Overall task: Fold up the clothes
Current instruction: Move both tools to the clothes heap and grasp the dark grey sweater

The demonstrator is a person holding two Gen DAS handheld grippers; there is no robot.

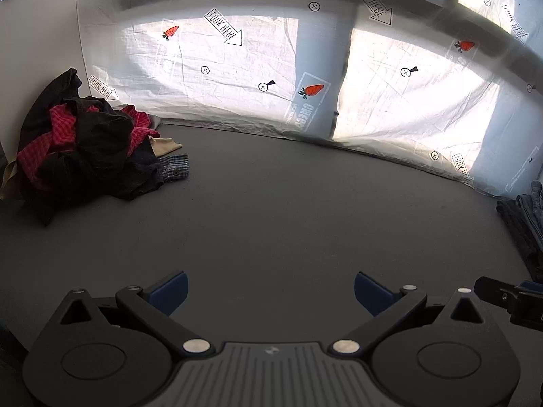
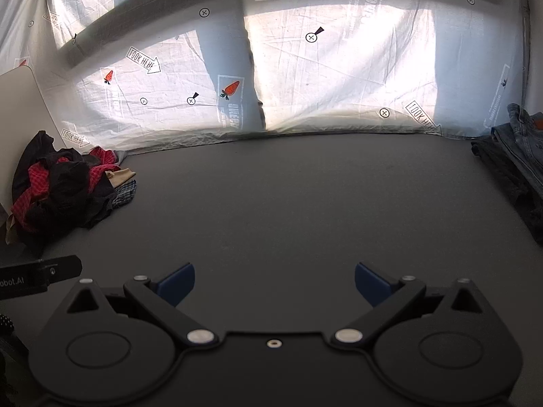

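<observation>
the heap of unfolded clothes point(image 1: 85, 142) lies at the far left of the dark bench point(image 1: 271, 203), pushed up against a pale upright board point(image 1: 37, 51). it is a loose tangle of black and red checked cloth, with a tan piece point(image 1: 166, 146) and a small blue plaid piece point(image 1: 174, 166) poking out on the side of the heap that faces the bench's middle. in the right wrist view the same heap point(image 2: 61, 190) sits far left and well ahead of the fingers.

the left gripper point(image 1: 270, 291) hovers over bare bench well apart from the heap, to its right and nearer the camera; its blue fingers point(image 1: 169, 290) stand wide apart and hold nothing. the right gripper point(image 2: 275, 285) is likewise over bare bench, farther from the heap, its blue fingers point(image 2: 371, 283) spread wide with nothing between them. the tip of the right gripper shows at the right edge of the left wrist view.

across the bench from the heap, at the far right edge, lies a stack of denim and dark garments point(image 2: 519, 156), well apart from both grippers. behind the heap and along the whole back of the bench hangs a white backlit sheet point(image 2: 339, 68) printed with carrots, arrows and crossed circles.
</observation>
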